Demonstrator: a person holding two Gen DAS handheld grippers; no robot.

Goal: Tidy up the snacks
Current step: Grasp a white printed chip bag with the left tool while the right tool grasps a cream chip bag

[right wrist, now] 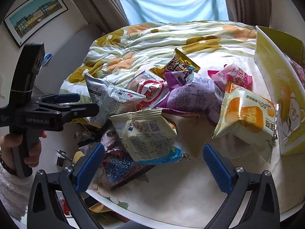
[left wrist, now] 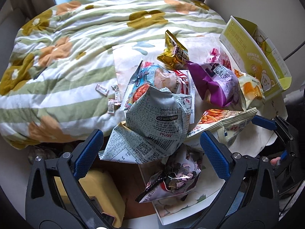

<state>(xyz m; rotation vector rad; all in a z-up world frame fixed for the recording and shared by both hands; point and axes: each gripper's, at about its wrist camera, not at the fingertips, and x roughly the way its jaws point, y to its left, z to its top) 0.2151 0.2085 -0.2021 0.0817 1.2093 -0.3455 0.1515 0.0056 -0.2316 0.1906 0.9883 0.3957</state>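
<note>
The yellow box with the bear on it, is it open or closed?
Open. The yellow box has its top flaps standing up, so its inside shows.

Looking down along the right gripper (right wrist: 153, 164), blue-padded fingers (right wrist: 89, 167) spread wide, nothing between them. Hovering over a heap of snack packets on a white table (right wrist: 181, 194): cream packet (right wrist: 150, 135) nearest the fingers, dark packet (right wrist: 118, 164) lying beneath it, cake packet (right wrist: 247, 118) leaning to the right, purple packet (right wrist: 192, 95) behind, gold packet (right wrist: 181, 63) at the back. Yellow-green box (right wrist: 276, 87) standing open at the right edge. At left, a hand (right wrist: 22, 148) gripping the left gripper (right wrist: 83, 103), fingers drawn nearly together, tips touching a grey packet (right wrist: 110, 97). Floral quilt (right wrist: 152, 40) bunching beyond.
</note>
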